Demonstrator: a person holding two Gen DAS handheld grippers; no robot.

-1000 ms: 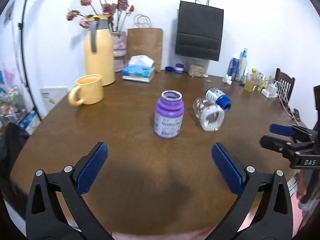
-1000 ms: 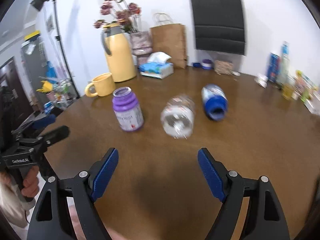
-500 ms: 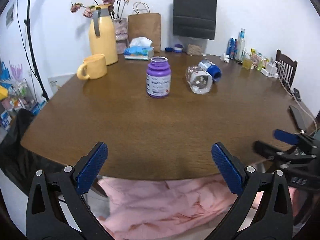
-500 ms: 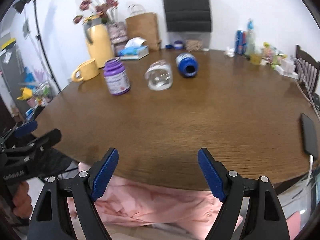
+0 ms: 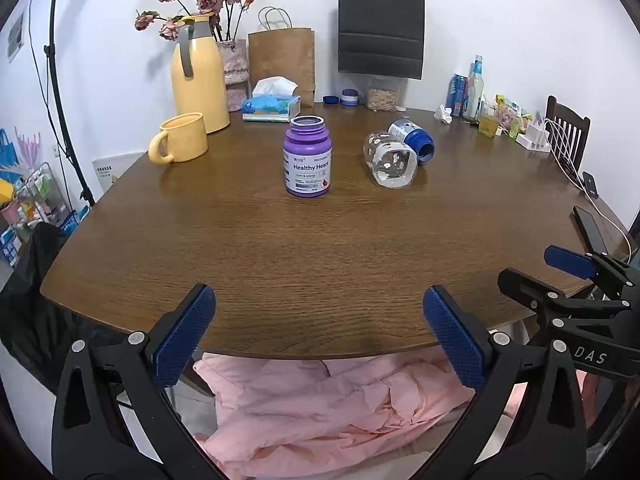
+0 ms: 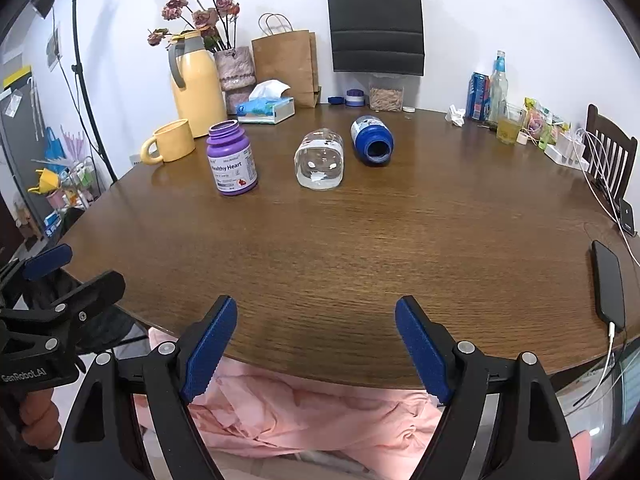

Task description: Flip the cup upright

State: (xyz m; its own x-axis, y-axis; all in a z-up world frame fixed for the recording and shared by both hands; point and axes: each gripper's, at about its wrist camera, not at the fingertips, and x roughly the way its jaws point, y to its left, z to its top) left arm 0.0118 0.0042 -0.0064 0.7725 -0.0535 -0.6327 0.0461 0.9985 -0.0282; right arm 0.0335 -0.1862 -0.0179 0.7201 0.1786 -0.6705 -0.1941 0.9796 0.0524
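A clear glass cup (image 5: 390, 162) (image 6: 320, 164) lies on its side at the far middle of the brown table (image 5: 320, 256) (image 6: 360, 248), its mouth turned toward me. A blue jar (image 5: 414, 142) (image 6: 372, 140) lies on its side just behind it. To the left, a purple bottle (image 5: 307, 162) (image 6: 232, 160) stands upright. My left gripper (image 5: 318, 312) hangs open over the table's near edge, holding nothing. My right gripper (image 6: 316, 320) is open too, also at the near edge and far from the cup.
A yellow mug (image 5: 180, 144), a yellow jug (image 5: 198, 80), a tissue box (image 5: 272, 106) and paper bags stand at the back left. Bottles and snacks crowd the back right. A phone (image 6: 608, 284) lies at the right edge. Pink cloth (image 5: 340, 400) lies below the near edge.
Both grippers have pulled back from above the table to its near edge, bringing the edge and pink cloth into view. They stay open; the cup and bottles have not moved.
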